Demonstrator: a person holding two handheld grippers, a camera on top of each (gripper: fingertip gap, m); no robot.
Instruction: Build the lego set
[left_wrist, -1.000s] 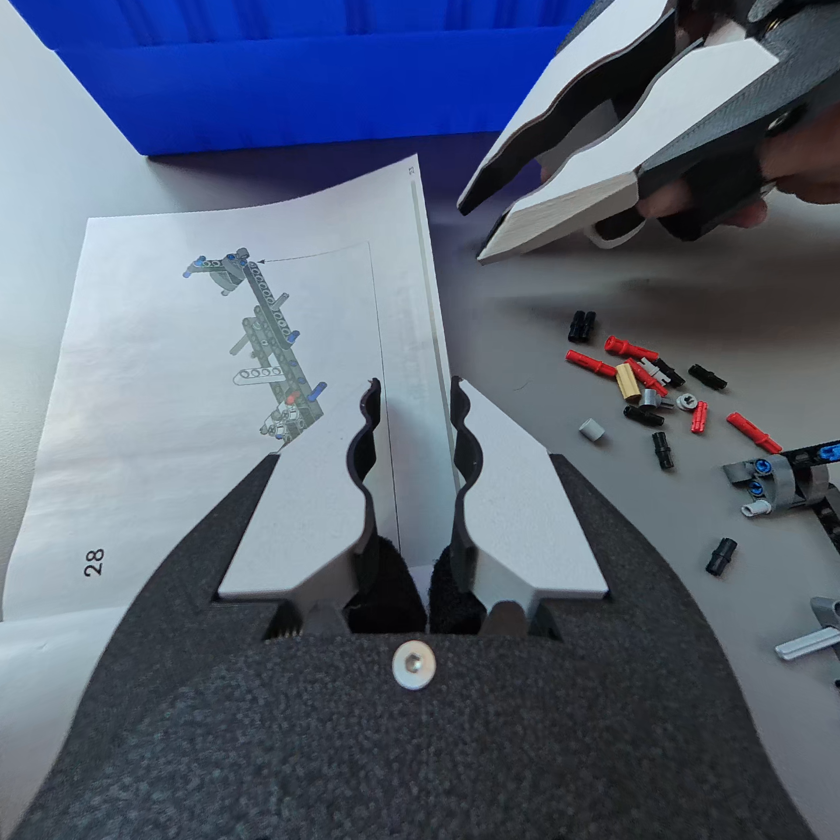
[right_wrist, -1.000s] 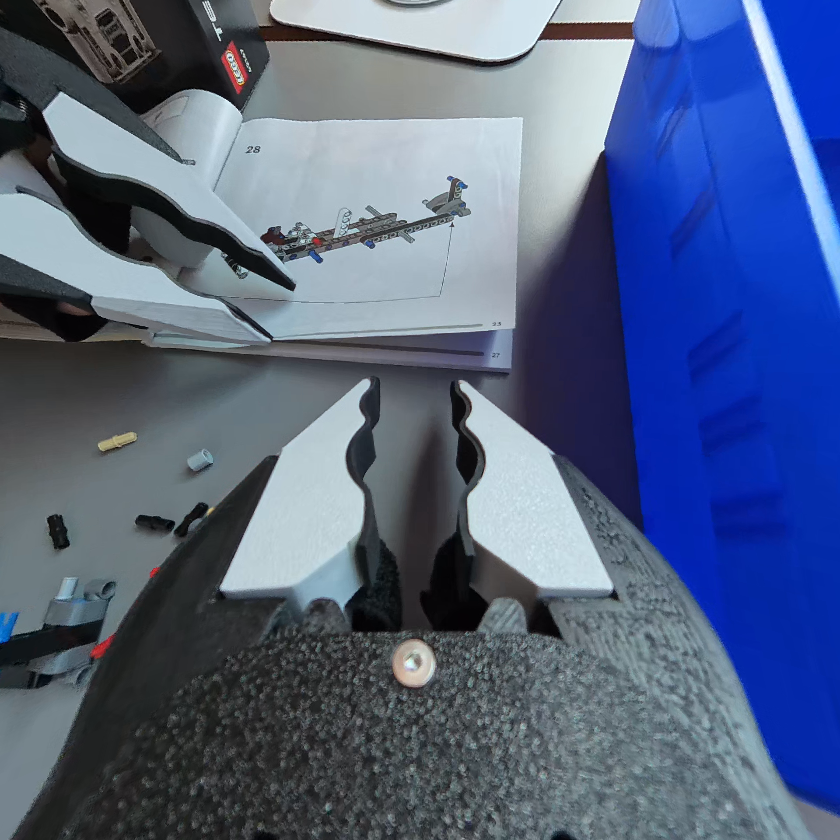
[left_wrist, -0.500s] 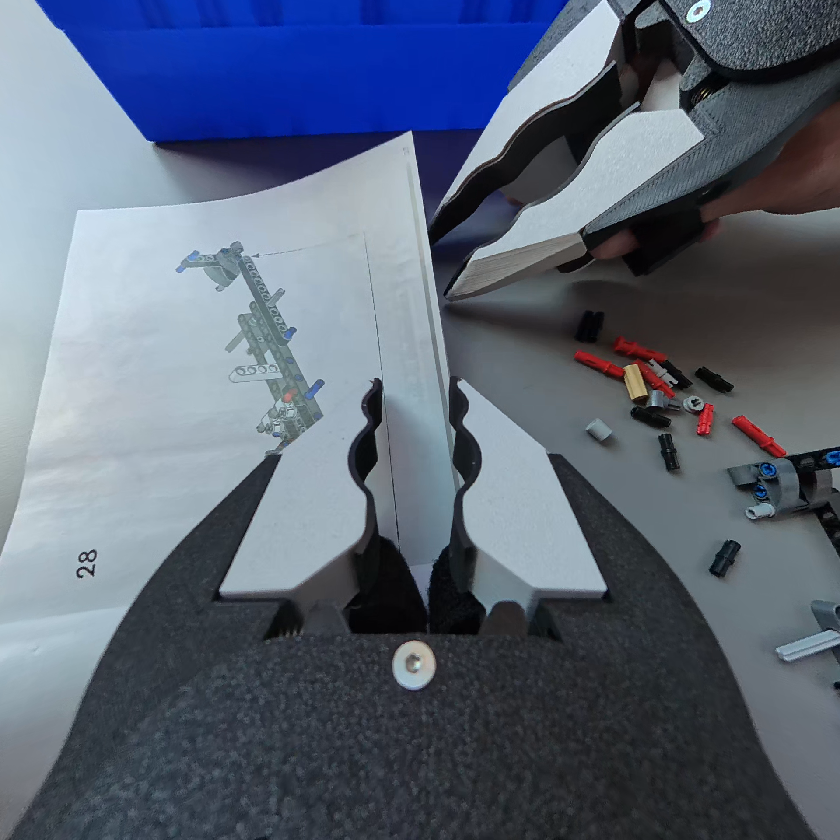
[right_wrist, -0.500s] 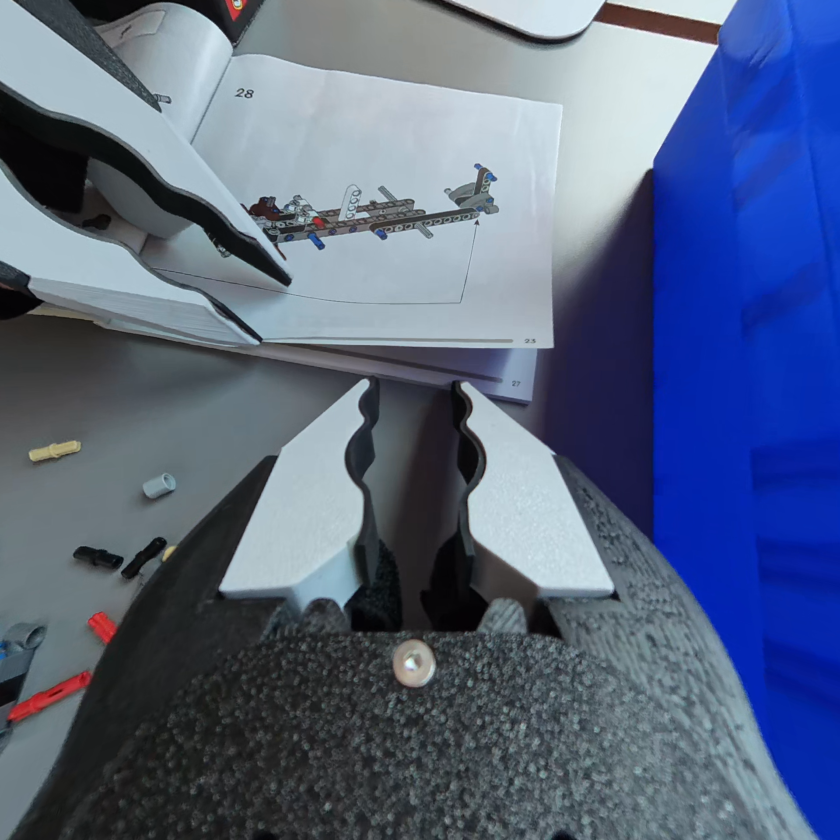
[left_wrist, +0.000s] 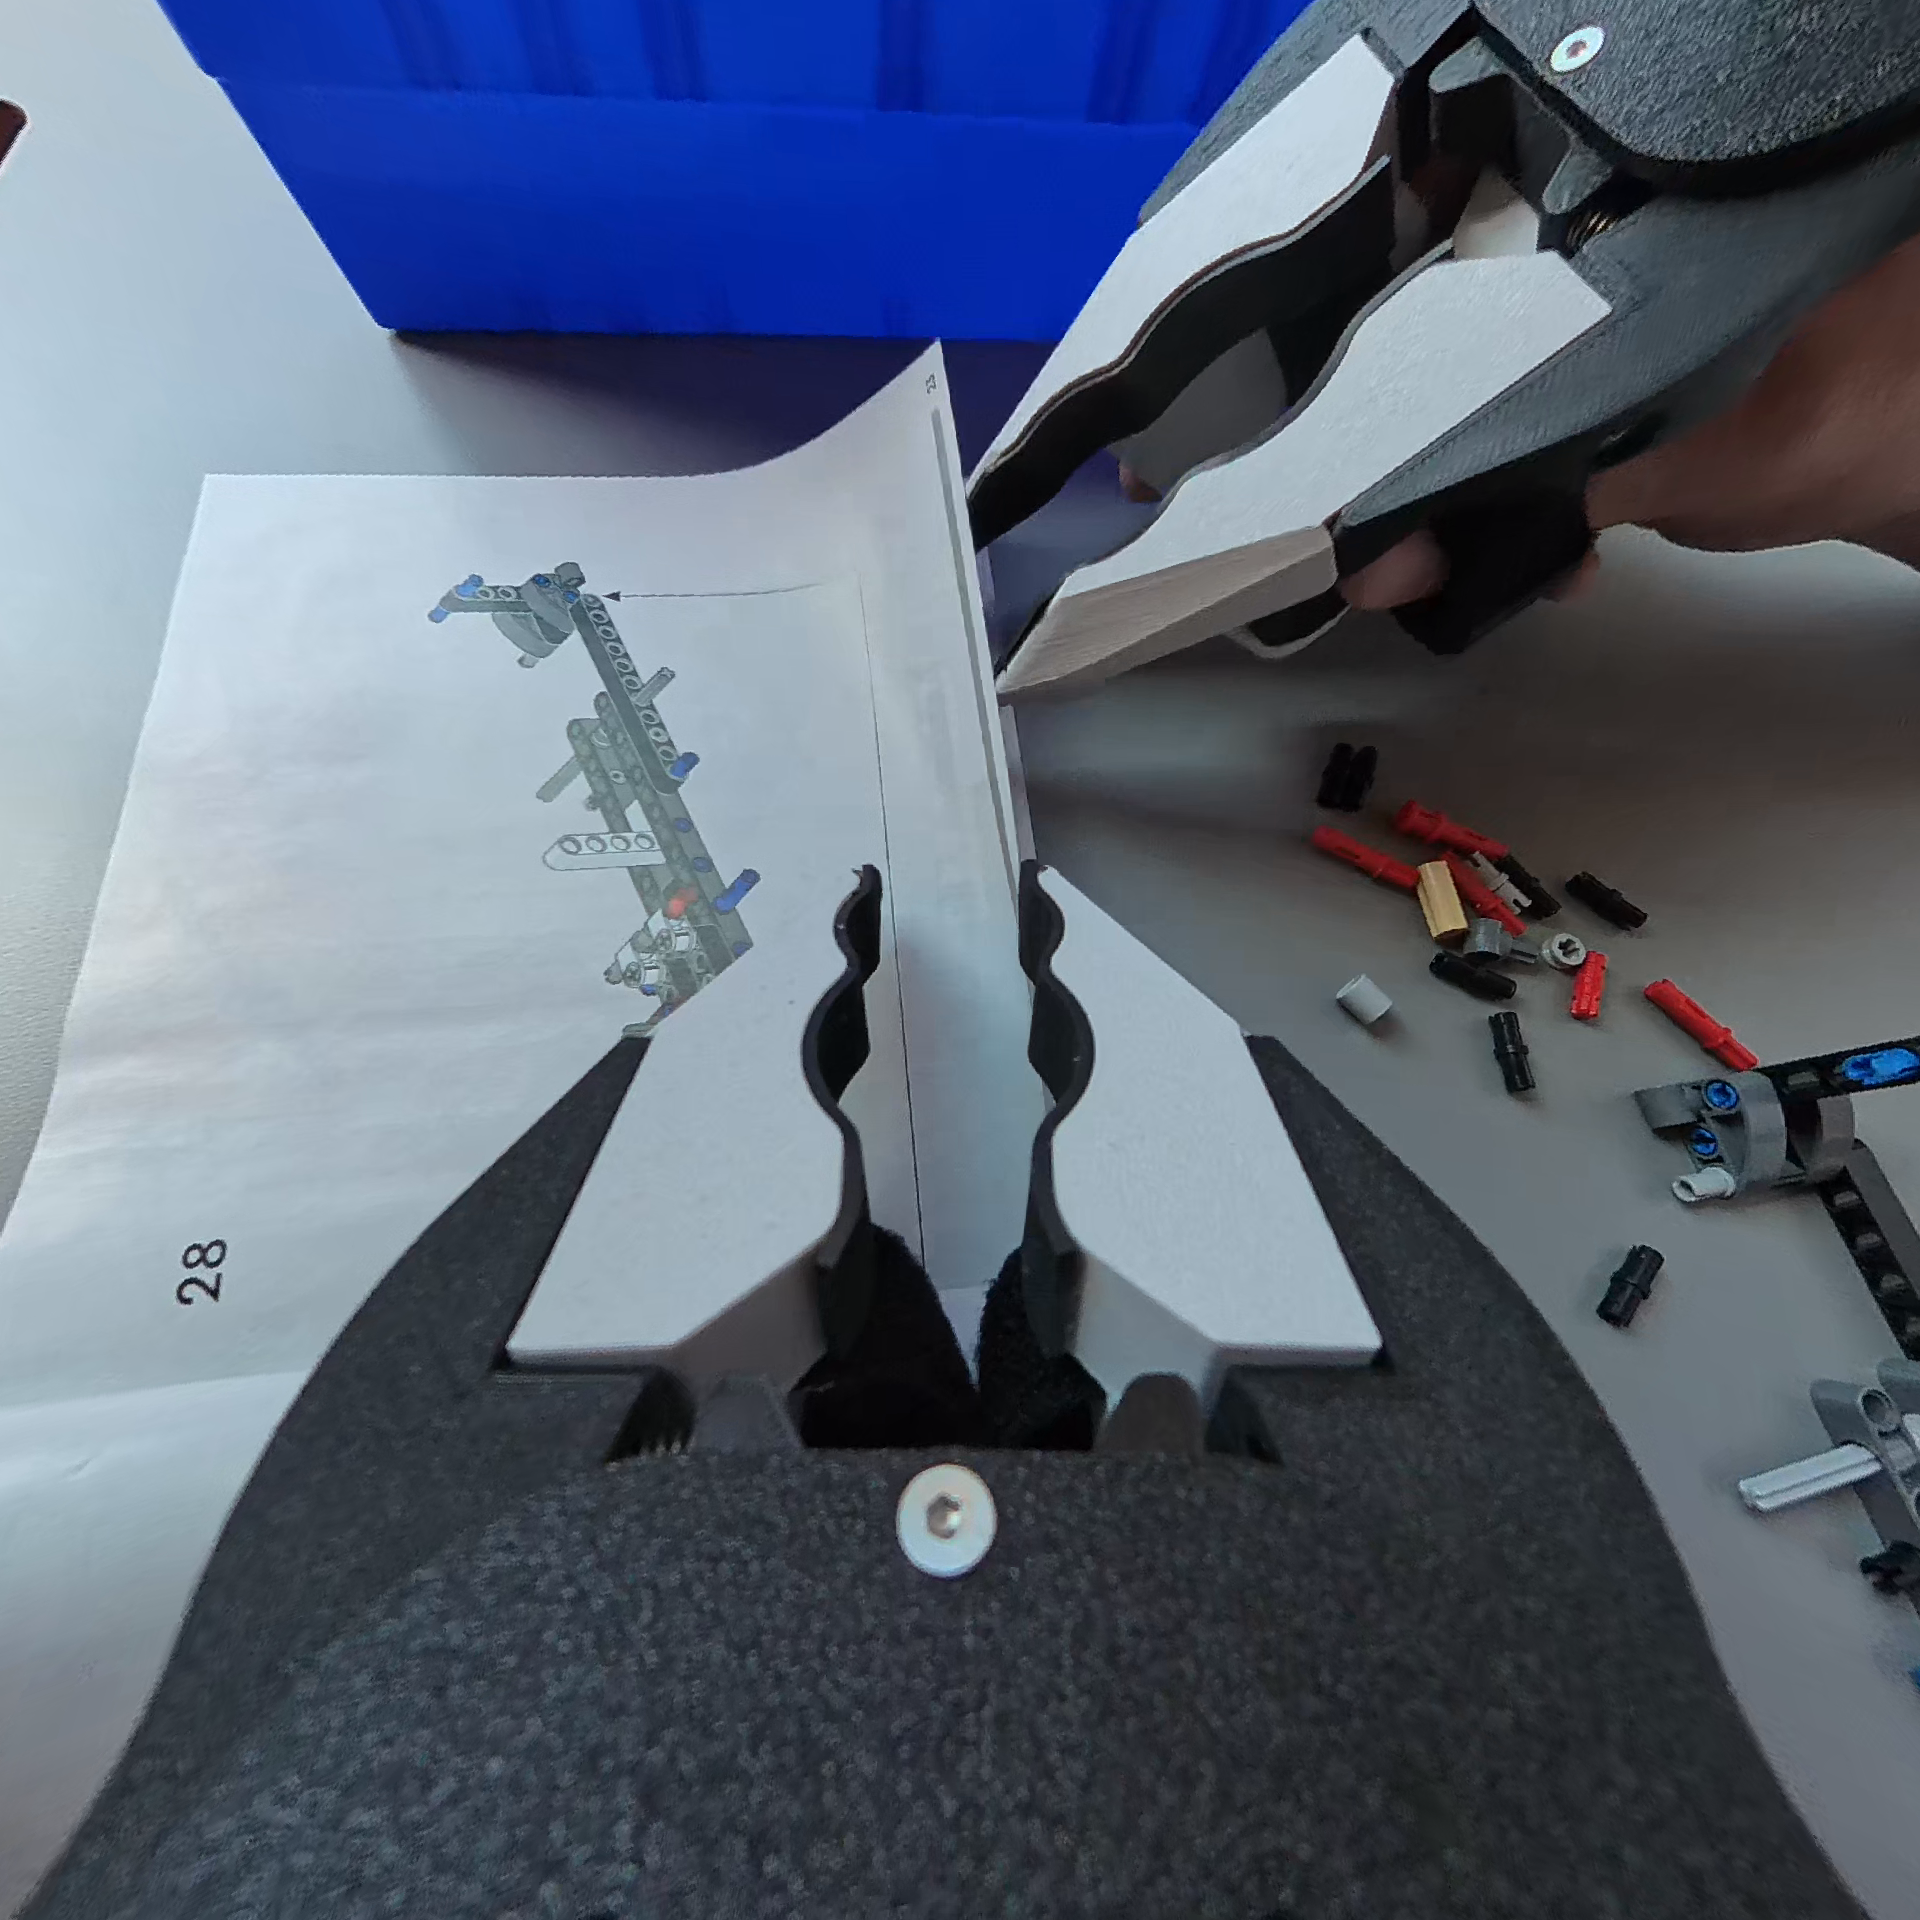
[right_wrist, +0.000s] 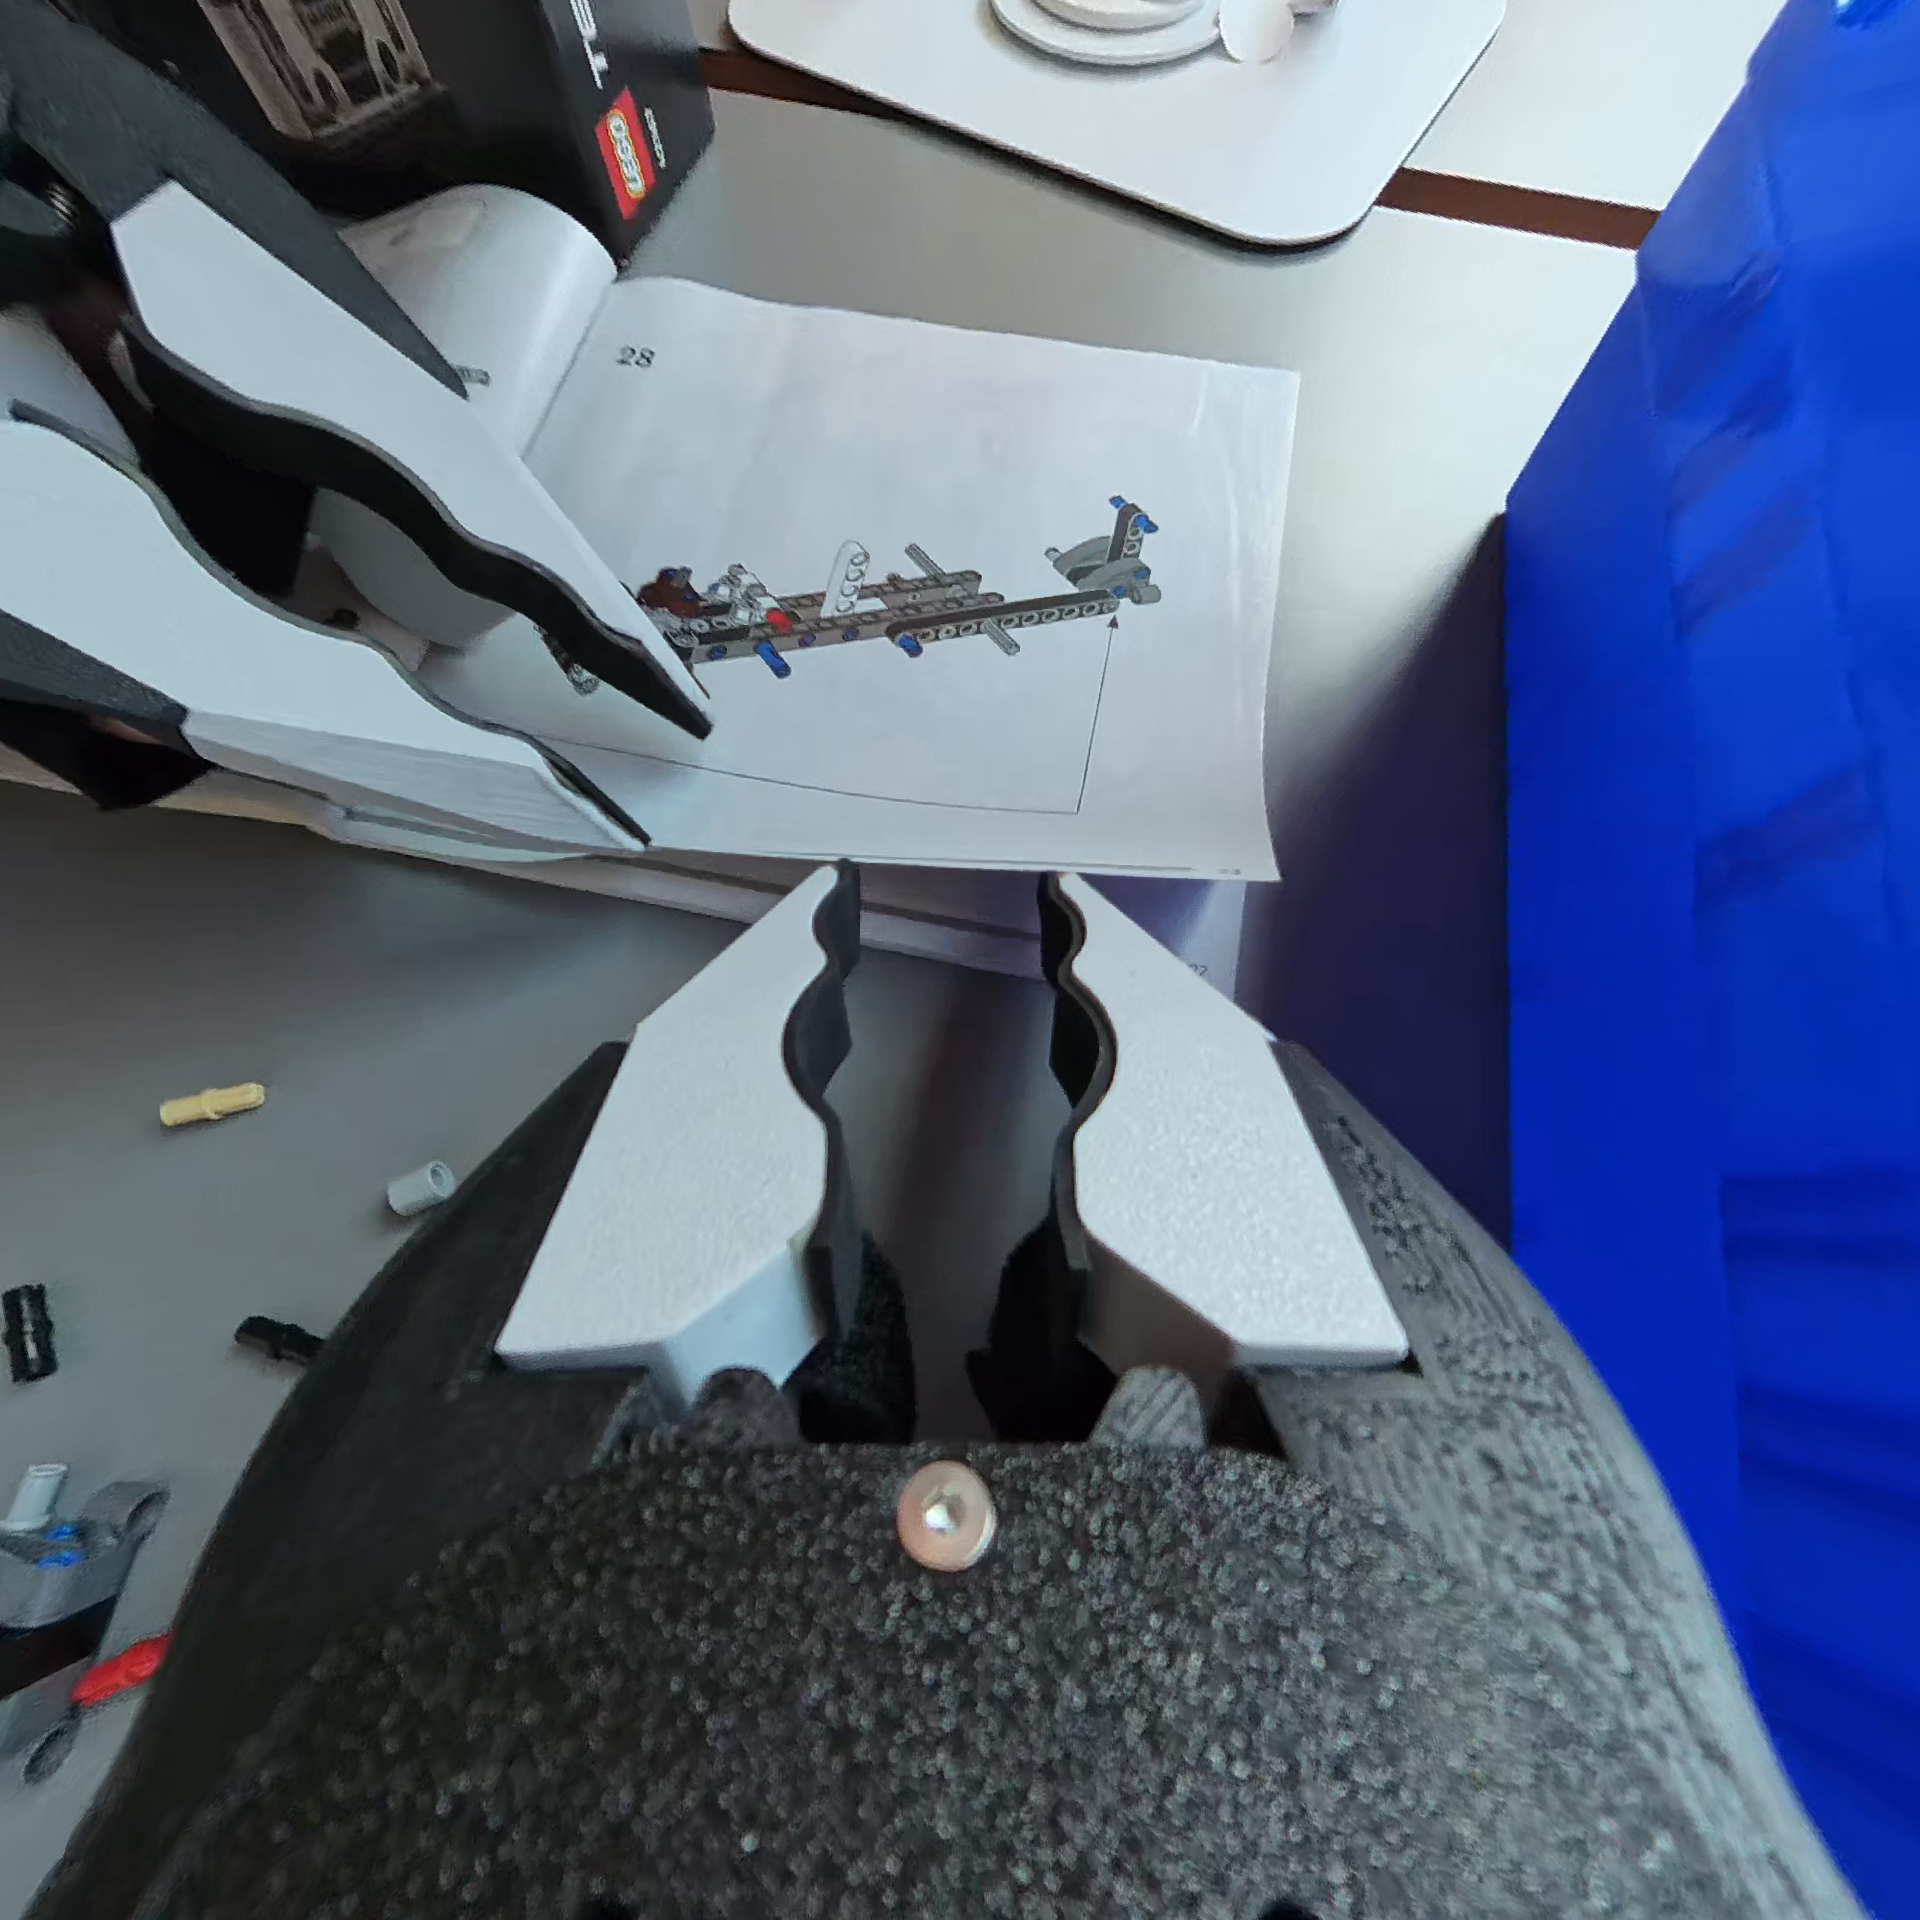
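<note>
Left wrist view shows the left gripper (left_wrist: 951, 883) low over an open instruction booklet (left_wrist: 416, 935), its fingers apart with only the right-hand margin of the raised page seen between them; the pads do not press on the paper. To the right of it, on the grey counter (left_wrist: 1195, 831), lies a scatter of small red, black, tan and grey plastic pins (left_wrist: 1475, 904), and nearer the edge a partly built grey and black model (left_wrist: 1766, 1132). Farther off the right gripper (left_wrist: 992, 597), gripped by a hand (left_wrist: 1766, 436), points its tips at the outer edge of the same page; its fingers also stand apart with nothing between them. In the right wrist view those tips (right_wrist: 945, 883) sit just below the lifted page edge, above the pages underneath. Behind the booklet stands a blue bin (left_wrist: 727, 208); a black box (right_wrist: 468, 94) and a white mat (right_wrist: 1195, 114) lie beyond.
</note>
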